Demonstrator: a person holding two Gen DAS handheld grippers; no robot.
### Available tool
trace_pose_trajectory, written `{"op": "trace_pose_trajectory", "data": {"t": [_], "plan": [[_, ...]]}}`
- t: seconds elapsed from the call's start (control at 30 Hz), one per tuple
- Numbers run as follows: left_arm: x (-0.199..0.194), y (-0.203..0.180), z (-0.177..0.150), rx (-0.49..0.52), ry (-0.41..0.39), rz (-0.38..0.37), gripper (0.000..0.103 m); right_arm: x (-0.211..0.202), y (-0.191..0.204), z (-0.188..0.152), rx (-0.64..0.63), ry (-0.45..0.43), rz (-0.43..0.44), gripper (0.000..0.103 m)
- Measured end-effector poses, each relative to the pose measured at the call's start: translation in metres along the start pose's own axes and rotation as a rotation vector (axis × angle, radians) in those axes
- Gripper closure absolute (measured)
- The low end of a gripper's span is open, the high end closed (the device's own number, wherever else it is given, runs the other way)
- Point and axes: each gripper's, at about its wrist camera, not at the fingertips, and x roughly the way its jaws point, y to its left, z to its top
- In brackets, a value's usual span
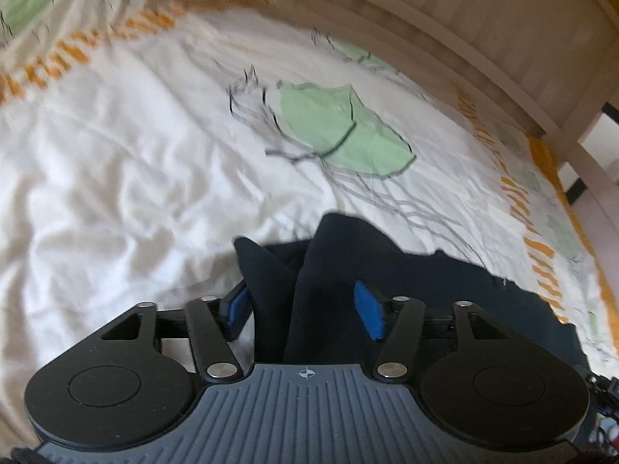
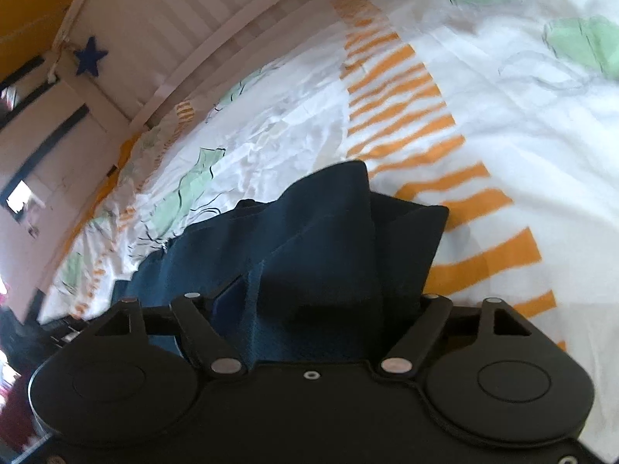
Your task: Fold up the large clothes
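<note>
A dark navy garment (image 1: 332, 270) lies bunched on a white bedspread with green and orange prints (image 1: 135, 154). In the left wrist view my left gripper (image 1: 305, 305) has its blue pads (image 1: 369, 309) apart on either side of a raised fold of the garment; the cloth fills the gap. In the right wrist view the navy garment (image 2: 329, 239) is gathered between the fingers of my right gripper (image 2: 321, 301), and its folds hide the pads. The rest of the garment trails off to the left over the bedspread (image 2: 503, 116).
A pale wooden bed frame (image 1: 483, 19) runs along the far side of the bed; it also shows in the right wrist view (image 2: 185, 31) with a blue star (image 2: 89, 60) on it. Room furniture shows at the far left of the right wrist view.
</note>
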Motion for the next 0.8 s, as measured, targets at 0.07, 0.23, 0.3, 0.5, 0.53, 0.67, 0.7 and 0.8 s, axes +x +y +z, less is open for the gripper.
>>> {"op": "trace_pose_trajectory", "data": {"t": [0.07, 0.23, 0.3, 0.5, 0.53, 0.67, 0.7, 0.8], "plan": [[-0.009, -0.010, 0.002, 0.026, -0.041, 0.028, 0.033, 0.000, 0.005, -0.001, -0.032, -0.015, -0.021, 0.023], [-0.031, -0.052, 0.003, 0.135, -0.103, 0.055, 0.024, 0.003, 0.012, -0.004, -0.092, -0.012, -0.040, 0.014], [-0.036, -0.074, -0.001, 0.190, -0.104, 0.053, 0.022, 0.004, 0.015, -0.006, -0.119, -0.007, -0.043, 0.010], [-0.034, -0.128, -0.024, 0.303, -0.085, 0.049, 0.021, 0.006, 0.016, -0.008, -0.132, -0.005, -0.037, 0.006], [-0.033, -0.134, -0.027, 0.303, -0.076, 0.045, 0.021, 0.006, 0.016, -0.008, -0.130, -0.006, -0.035, 0.006], [-0.021, -0.151, -0.042, 0.306, -0.030, 0.032, 0.021, 0.006, 0.016, -0.010, -0.134, -0.006, -0.023, 0.001], [-0.018, -0.154, -0.046, 0.310, -0.020, 0.036, 0.021, 0.006, 0.017, -0.010, -0.137, -0.007, -0.025, 0.001], [-0.007, -0.162, -0.055, 0.328, 0.009, 0.059, 0.021, 0.006, 0.017, -0.011, -0.136, -0.010, -0.025, 0.001]]}}
